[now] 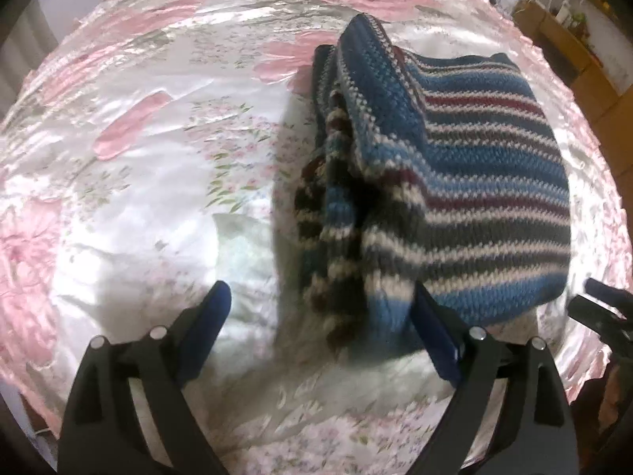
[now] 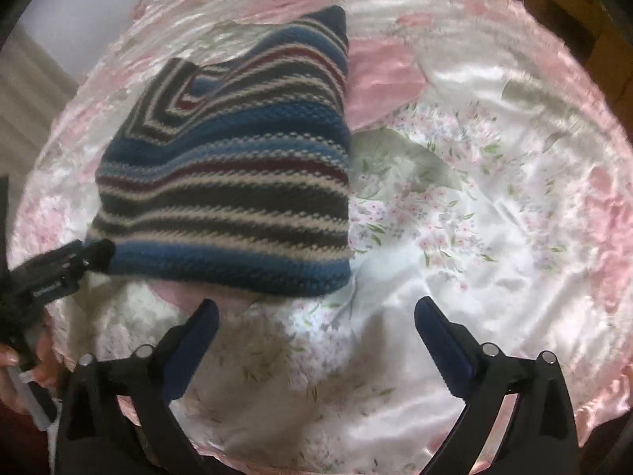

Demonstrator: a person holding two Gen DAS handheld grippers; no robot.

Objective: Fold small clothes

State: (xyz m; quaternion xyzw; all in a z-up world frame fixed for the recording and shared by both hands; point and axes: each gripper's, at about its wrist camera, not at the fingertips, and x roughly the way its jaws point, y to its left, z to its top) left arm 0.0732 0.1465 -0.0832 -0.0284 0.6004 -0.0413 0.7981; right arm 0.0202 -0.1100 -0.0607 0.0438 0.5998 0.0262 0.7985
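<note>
Garment: striped knit sweater (image 2: 229, 182) — folded, lying on floral satin cloth (image 2: 474, 206)
Left tongs (image 1: 320, 304): released
Right tongs (image 2: 316, 316): released — beside sweater

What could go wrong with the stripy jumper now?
The striped sweater lies folded on a shiny satin cloth, so it could slide when nudged. In the left view, loose layers bunch along its left edge, and those might flop open. The left tool is open with one finger right at the sweater's near edge, so it may snag the knit. The right tool is open and holds nothing.
</note>
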